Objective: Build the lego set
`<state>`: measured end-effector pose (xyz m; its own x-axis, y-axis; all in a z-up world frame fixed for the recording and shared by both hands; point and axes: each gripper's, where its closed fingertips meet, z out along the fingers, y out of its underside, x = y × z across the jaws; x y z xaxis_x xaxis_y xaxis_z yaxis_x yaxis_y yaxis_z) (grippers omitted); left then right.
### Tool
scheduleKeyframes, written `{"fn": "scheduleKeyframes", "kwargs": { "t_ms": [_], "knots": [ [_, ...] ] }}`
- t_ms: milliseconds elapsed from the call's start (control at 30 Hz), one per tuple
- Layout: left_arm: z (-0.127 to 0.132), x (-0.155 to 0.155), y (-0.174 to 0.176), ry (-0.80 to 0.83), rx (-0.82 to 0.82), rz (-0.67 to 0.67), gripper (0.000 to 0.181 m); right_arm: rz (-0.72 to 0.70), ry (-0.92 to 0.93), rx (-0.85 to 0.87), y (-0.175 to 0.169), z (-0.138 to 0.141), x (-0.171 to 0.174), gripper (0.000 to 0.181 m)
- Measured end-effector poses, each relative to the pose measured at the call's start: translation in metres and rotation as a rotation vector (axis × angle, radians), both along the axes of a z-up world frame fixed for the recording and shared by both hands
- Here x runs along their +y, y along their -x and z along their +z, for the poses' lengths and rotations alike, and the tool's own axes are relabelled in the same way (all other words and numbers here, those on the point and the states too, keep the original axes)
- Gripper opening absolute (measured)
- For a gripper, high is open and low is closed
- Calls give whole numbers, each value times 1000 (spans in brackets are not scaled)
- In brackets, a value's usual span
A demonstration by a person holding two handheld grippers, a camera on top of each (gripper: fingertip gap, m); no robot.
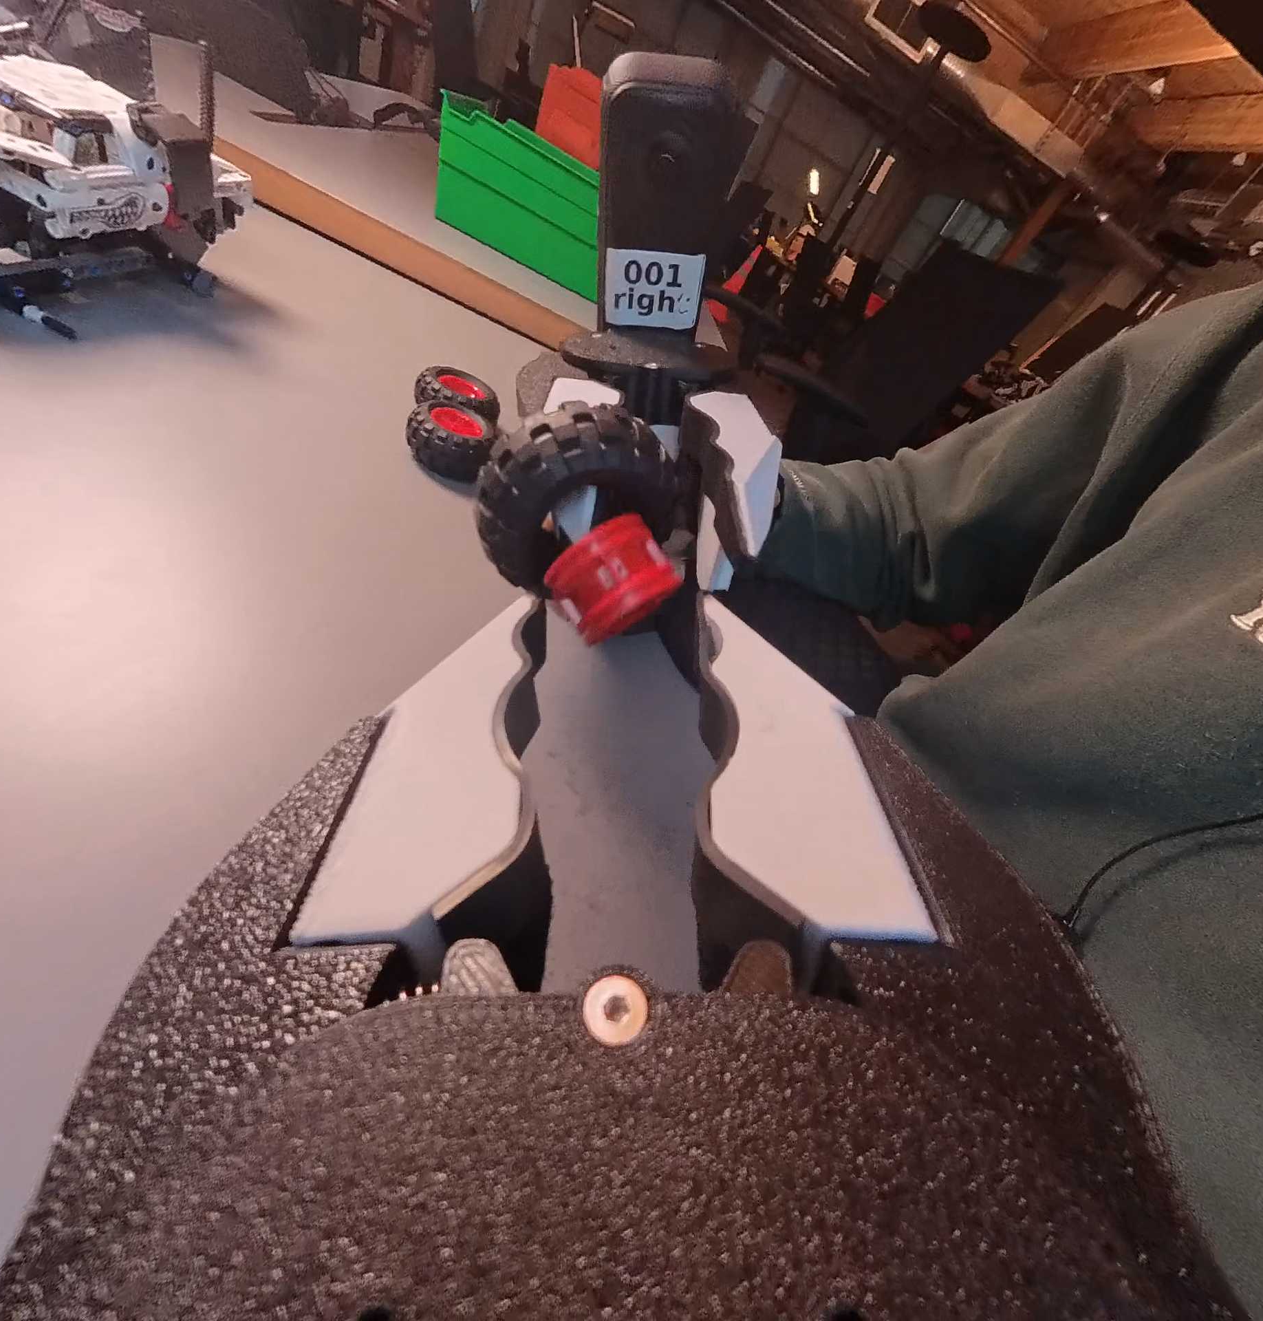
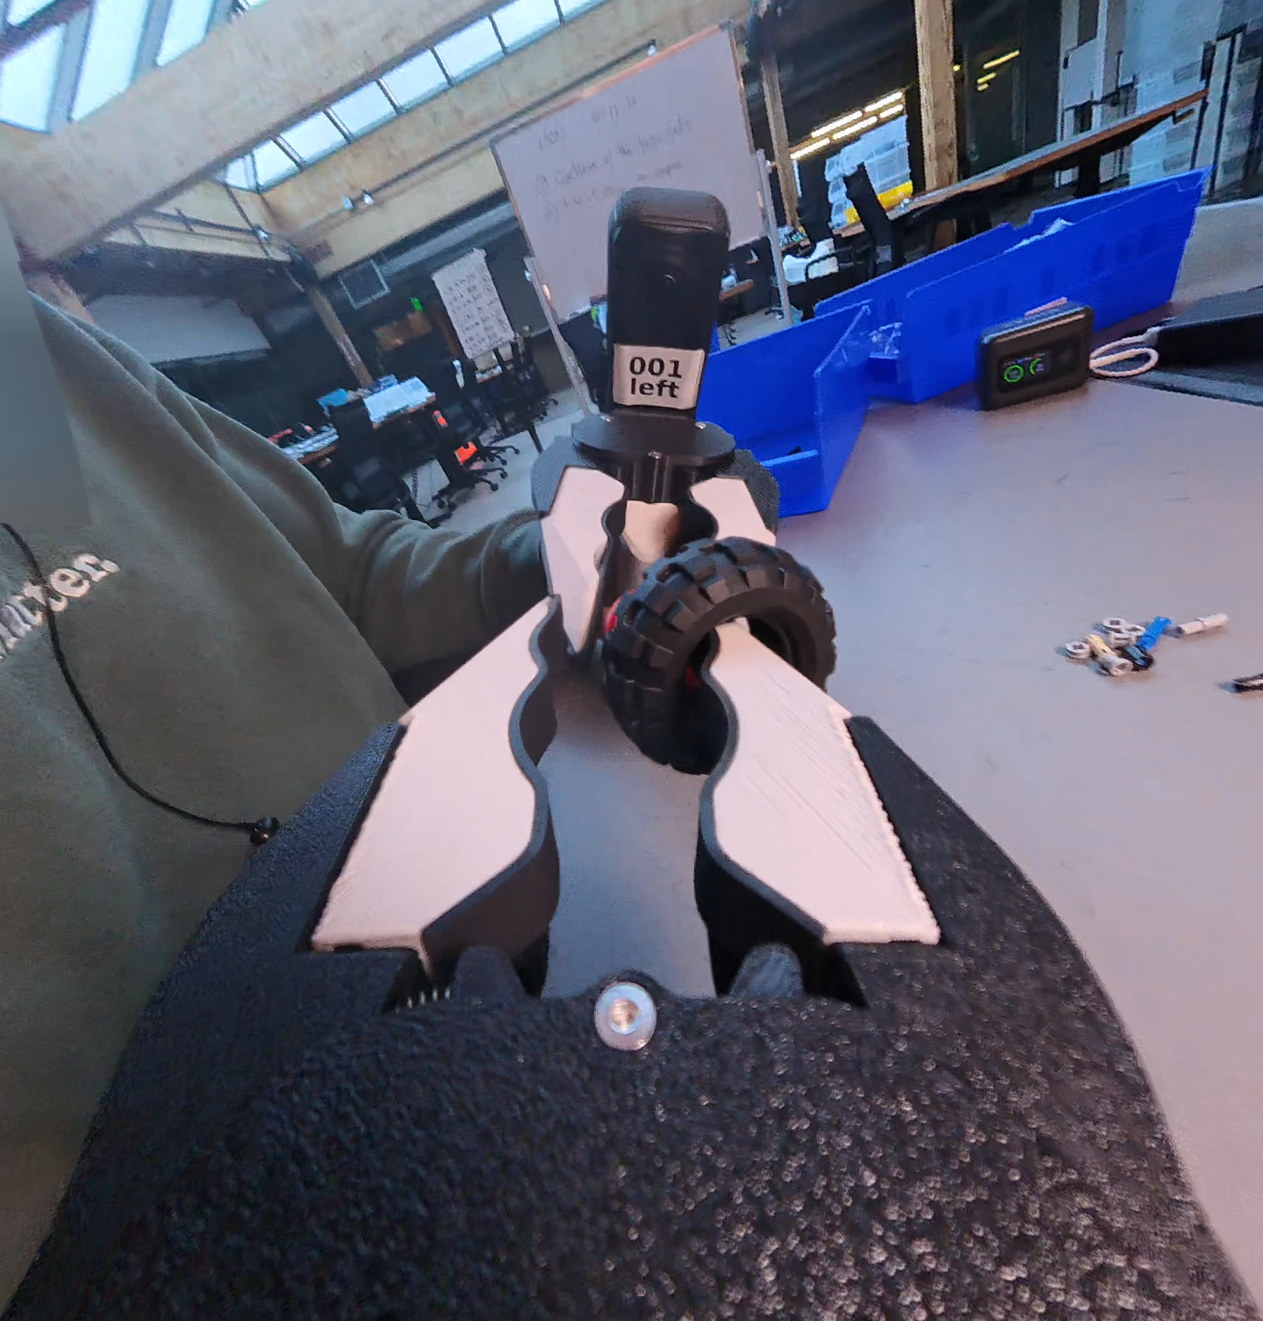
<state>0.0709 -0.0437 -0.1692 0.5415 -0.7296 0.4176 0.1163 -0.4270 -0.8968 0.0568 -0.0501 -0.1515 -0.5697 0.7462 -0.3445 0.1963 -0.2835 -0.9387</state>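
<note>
Left fingers (image 1: 618,615) pinch the red hub (image 1: 612,587); right fingers (image 2: 643,665) clamp the tyre (image 2: 714,650), unjoined; two wheels (image 1: 451,422) done at 10 o'clock

Each claw has a rough, speckled black housing with one silver hex screw (image 1: 614,1010) set in the middle behind the fingers. The fingers (image 2: 814,815) are pale grey on top with wavy black inner edges. A black upright camera stalk carrying a white label (image 1: 652,287) rises behind the right claw (image 1: 636,493). The person wears a dark green fleece sleeve (image 1: 922,529); a thin black cord (image 2: 107,743) runs down the chest.
</note>
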Motion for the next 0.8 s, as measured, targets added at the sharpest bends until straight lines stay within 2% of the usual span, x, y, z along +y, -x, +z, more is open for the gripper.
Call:
{"fn": "scheduleKeyframes", "kwargs": {
  "t_ms": [67,100,133,167,267,367,433,567,633,700,767,800],
  "knots": [
    [3,2,-2,-4,-24,14,29,1,31,7,2,5,-4,43],
    [7,2,2,-23,-40,26,5,-16,12,8,3,4,-3,46],
    [13,2,6,-36,-70,36,0,-29,-5,0,3,2,-1,48],
    [13,1,11,-17,-77,44,0,-31,-3,-5,3,1,1,47],
    [-9,5,35,1,135,141,0,-66,-15,-48,3,-6,10,36],
    [5,0,45,-41,113,157,0,-105,-115,-88,3,-18,16,31],
    [7,-7,39,-38,96,103,11,-106,-163,-109,3,-24,15,31],
    [-12,-21,6,-7,172,-45,39,-162,-317,-235,6,-51,26,27],
    [-29,-27,-13,15,249,-105,46,-223,-479,-397,2,-83,44,24],
    [-52,-29,-26,48,356,-134,51,-212,-659,-554,-12,-115,56,28],
    [-70,-30,-34,66,455,-151,55,-176,-714,-543,-16,-115,50,30],
    [-77,-29,-35,70,508,-145,55,-173,-717,-556,-18,-115,49,38]
  ]
}}
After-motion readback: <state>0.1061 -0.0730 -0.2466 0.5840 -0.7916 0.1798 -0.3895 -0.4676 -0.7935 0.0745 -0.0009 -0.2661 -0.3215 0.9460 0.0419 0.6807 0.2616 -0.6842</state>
